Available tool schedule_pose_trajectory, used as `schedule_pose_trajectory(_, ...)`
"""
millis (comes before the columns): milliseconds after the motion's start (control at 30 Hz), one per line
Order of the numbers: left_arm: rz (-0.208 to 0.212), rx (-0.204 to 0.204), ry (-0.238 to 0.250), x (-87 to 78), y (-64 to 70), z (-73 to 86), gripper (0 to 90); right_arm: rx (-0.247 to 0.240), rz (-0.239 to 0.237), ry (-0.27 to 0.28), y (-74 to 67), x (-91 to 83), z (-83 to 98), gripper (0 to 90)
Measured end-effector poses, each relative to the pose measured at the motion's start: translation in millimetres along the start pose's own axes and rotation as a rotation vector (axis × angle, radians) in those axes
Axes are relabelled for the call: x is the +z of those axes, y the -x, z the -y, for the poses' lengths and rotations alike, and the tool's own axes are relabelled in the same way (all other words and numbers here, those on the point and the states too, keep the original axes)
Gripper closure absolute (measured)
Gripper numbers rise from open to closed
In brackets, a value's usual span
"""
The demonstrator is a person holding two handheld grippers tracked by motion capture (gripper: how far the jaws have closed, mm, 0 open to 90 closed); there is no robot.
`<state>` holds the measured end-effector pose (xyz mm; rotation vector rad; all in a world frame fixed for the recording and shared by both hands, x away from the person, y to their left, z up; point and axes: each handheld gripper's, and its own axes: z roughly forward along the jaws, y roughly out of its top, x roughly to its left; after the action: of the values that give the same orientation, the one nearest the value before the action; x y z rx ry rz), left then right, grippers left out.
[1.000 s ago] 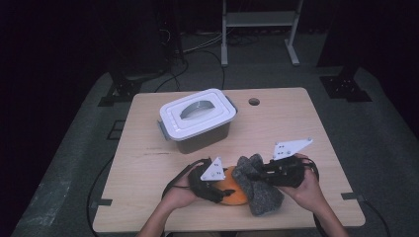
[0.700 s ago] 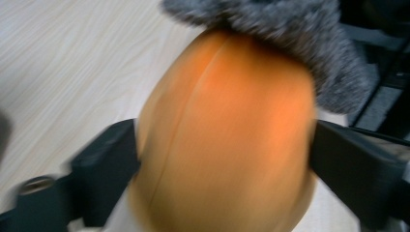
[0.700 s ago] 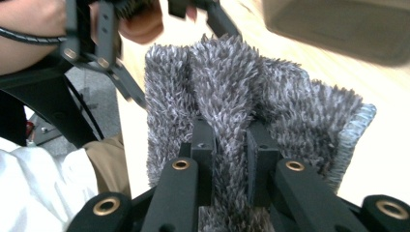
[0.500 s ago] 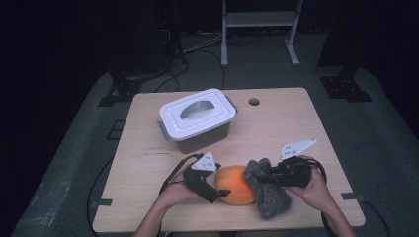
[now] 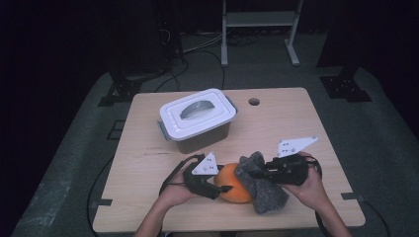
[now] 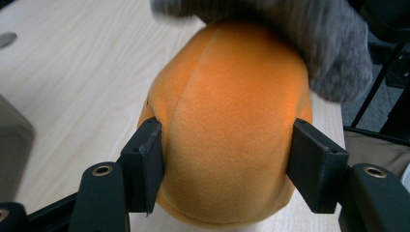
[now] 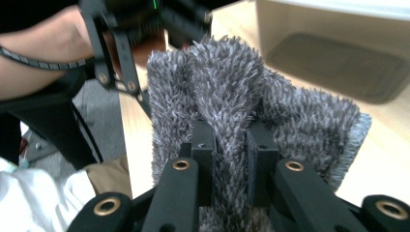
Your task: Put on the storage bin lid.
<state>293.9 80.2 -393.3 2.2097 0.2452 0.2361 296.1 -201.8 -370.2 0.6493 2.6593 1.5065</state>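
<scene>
The left gripper [image 6: 227, 159], its jaws just re-closed, clamps the orange plush ball [image 6: 227, 135], steadying it while the right gripper [image 7: 231, 159], pinching the grey fuzzy cloth [image 7: 232, 92], wipes it.

Light wooden table [image 5: 296, 128], rounded corners, fills the middle of the high view; dark grey floor [image 5: 380, 123] around it. Small round hole [image 5: 254, 101] in the tabletop near the far edge, right of centre.

Lidded box [image 5: 197, 121]: white lid with a curved handle, grey translucent body, sits on the table upper left of centre, turned slightly askew.

Orange plush ball [image 5: 232, 183] rests on the table near the bottom edge, centre. Grey shaggy cloth [image 5: 264, 190] touches its right side, draped partly over it, lower end on the wood.
</scene>
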Motion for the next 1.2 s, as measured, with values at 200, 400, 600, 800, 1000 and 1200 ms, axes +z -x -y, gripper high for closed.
schedule_pose_trajectory(200, 0.047, -0.022, 0.011, 4.1, -4.8, 7.2, 29.8, 0.061, -0.064, -0.033, 13.2, 10.6, 16.0, 77.0)
schedule_pose_trajectory(400, 0.078, -0.101, 0.025, 7.4, -13.4, 15.8, 9.4, 0.073, -0.085, -0.080, 19.0, 7.2, 24.4, 77.0)
schedule_pose_trajectory(600, 0.165, -0.152, 0.032, 23.6, -16.1, 25.7, 9.8, 0.091, -0.079, -0.099, 24.5, 2.3, 30.2, 76.9)
schedule_pose_trajectory(800, 0.104, -0.091, 0.067, 3.5, -13.8, 16.1, 36.8, 0.104, -0.069, -0.036, 23.5, 0.7, 27.9, 77.0)
schedule_pose_trajectory(1000, 0.050, -0.071, 0.036, -12.6, -15.6, 12.1, 38.9, 0.125, -0.065, -0.054, 27.6, 14.1, 32.4, 77.1)
schedule_pose_trajectory(1200, 0.028, -0.020, -0.025, -12.3, -9.0, 2.7, 38.9, 0.092, -0.076, 0.042, 14.7, 4.9, 14.8, 77.2)
